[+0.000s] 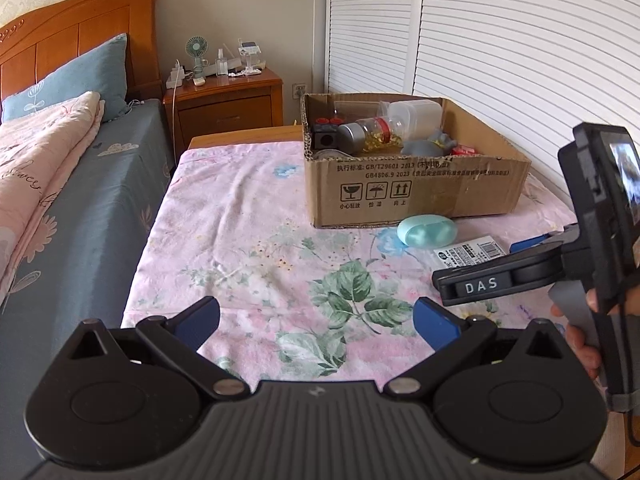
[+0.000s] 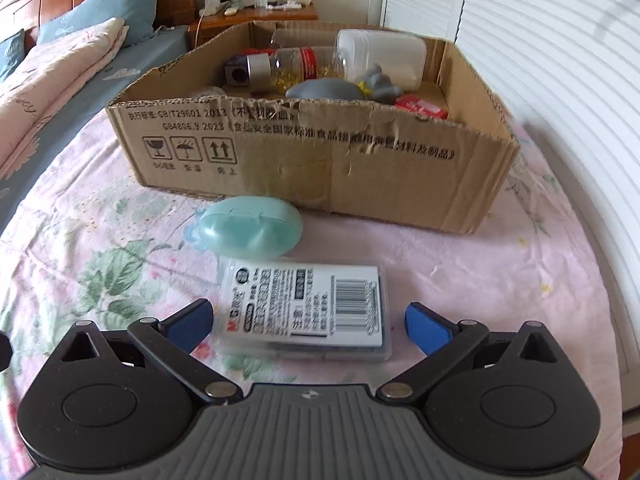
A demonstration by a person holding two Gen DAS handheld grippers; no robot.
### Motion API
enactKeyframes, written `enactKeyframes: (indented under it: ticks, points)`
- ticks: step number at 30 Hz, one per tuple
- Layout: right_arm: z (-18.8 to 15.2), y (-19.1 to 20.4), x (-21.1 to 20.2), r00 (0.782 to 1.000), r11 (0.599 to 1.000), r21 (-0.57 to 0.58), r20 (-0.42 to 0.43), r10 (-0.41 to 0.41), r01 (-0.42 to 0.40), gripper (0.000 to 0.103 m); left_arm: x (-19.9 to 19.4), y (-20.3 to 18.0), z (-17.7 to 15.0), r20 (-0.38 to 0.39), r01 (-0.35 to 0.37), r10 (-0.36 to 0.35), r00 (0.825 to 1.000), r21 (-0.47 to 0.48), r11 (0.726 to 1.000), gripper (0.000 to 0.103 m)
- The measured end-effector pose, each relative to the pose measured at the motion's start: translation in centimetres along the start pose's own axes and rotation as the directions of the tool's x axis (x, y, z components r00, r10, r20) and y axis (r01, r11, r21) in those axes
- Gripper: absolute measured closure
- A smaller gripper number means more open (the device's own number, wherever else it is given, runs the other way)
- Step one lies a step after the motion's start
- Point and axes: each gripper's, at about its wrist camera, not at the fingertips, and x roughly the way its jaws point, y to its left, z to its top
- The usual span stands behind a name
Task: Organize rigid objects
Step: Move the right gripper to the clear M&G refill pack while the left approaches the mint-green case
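Observation:
A clear flat plastic case with a white barcode label point(image 2: 306, 308) lies on the floral cloth, between the open jaws of my right gripper point(image 2: 308, 326). It also shows in the left wrist view point(image 1: 470, 255). A mint-green egg-shaped case point(image 2: 252, 226) point(image 1: 426, 231) lies just beyond it, in front of the cardboard box point(image 2: 320, 160) point(image 1: 416, 188). The box holds a jar with a silver lid point(image 2: 280, 68), a clear container point(image 2: 384, 56), a grey toy point(image 2: 340, 88), a sharpener and a red packet. My left gripper point(image 1: 316, 320) is open and empty over the cloth, left of the right gripper point(image 1: 520, 264).
The floral-covered table point(image 1: 248, 240) stands beside a bed point(image 1: 60, 184) on the left. A wooden nightstand point(image 1: 228, 100) with a fan and bottles is behind. White louvred doors point(image 1: 500, 40) run along the right.

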Motion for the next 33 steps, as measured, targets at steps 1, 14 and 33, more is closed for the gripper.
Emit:
enactKeyframes:
  ticks: [1, 14, 33]
  points:
    - [0.0, -0.1, 0.1, 1.0, 1.0, 0.001, 0.008, 0.002, -0.002, 0.0, 0.1, 0.0, 0.1, -0.003, 0.0, 0.0, 1.0, 0.0, 1.0, 0.001]
    - [-1.3, -5.6, -0.9, 0.998, 0.995, 0.078, 0.008, -0.058, 0.057, 0.0, 4.1, -2.7, 3.3, -0.033, 0.075, -0.072, 0.997, 0.075, 0.994, 0.001]
    - [-2.9, -7.3, -1.6, 0.996, 1.0, 0.025, 0.093, -0.013, 0.01, 0.0, 12.7, -7.9, 5.2, -0.136, 0.332, -0.305, 0.943, 0.304, 0.893, 0.031]
